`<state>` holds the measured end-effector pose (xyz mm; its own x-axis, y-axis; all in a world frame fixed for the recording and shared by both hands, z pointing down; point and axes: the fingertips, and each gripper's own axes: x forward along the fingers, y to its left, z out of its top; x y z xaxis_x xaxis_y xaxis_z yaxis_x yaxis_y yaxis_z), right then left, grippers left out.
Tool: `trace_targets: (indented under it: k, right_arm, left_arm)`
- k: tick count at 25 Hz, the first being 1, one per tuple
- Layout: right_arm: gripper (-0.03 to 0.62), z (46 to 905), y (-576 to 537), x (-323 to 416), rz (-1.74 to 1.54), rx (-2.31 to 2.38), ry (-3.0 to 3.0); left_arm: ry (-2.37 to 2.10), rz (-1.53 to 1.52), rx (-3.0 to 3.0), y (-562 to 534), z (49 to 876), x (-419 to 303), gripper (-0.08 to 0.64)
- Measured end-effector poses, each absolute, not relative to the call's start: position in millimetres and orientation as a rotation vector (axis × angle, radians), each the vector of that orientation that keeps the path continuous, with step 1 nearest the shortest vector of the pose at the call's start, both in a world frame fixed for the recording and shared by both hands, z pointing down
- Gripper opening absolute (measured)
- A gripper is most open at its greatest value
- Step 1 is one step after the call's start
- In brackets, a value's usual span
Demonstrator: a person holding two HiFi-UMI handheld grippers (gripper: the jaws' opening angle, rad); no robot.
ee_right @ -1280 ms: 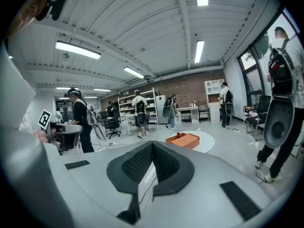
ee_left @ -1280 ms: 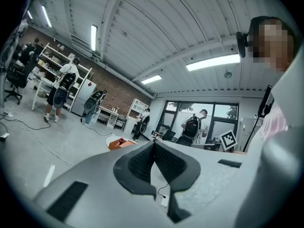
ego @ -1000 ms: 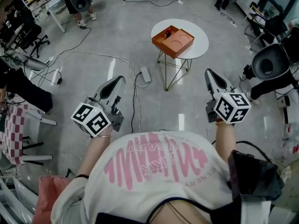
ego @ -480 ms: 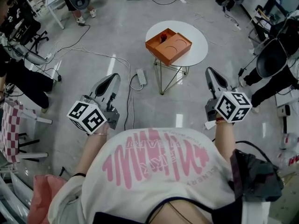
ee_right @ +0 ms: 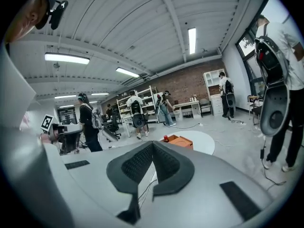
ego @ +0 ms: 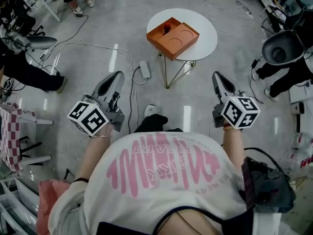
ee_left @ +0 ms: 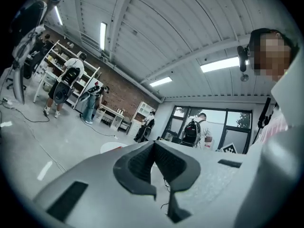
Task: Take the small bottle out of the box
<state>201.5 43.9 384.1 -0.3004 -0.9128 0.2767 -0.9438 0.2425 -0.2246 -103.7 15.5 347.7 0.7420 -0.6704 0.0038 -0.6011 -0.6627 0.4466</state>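
While both grippers hang over the grey floor, well short of the counter, neither has hold of anything. The left gripper reaches out from the left of the person's white shirt and points toward the far side. In the left gripper view its fingers are pressed together along the seam, with nothing caught between them. The right gripper is held level with it on the right. In the right gripper view its fingers are likewise closed tight on nothing.

The round white counter stands on thin legs at the far middle of the scene, well apart from both grippers. An orange box lies open on its left half, with the box's left corner at the counter's edge. The small bottle, dark red, stands in the far-left compartment of the box, beside a wide round recess. The right gripper view looks straight toward this counter and shows the bottle rising above the box rim.

A power strip with trailing cables lies on the floor just near-left of the counter. Other people stand at the far left and the right edge. Shelving lines a brick wall far off.
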Motion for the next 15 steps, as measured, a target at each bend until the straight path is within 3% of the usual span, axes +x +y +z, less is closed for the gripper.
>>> trace_targets:
  k: [15]
  right_arm:
    - [0.003,408,-75,203,0.647,1.826,-2.373]
  left_arm:
    - [-0.865,-0.214,2.488,-127,362,-74,0.008]
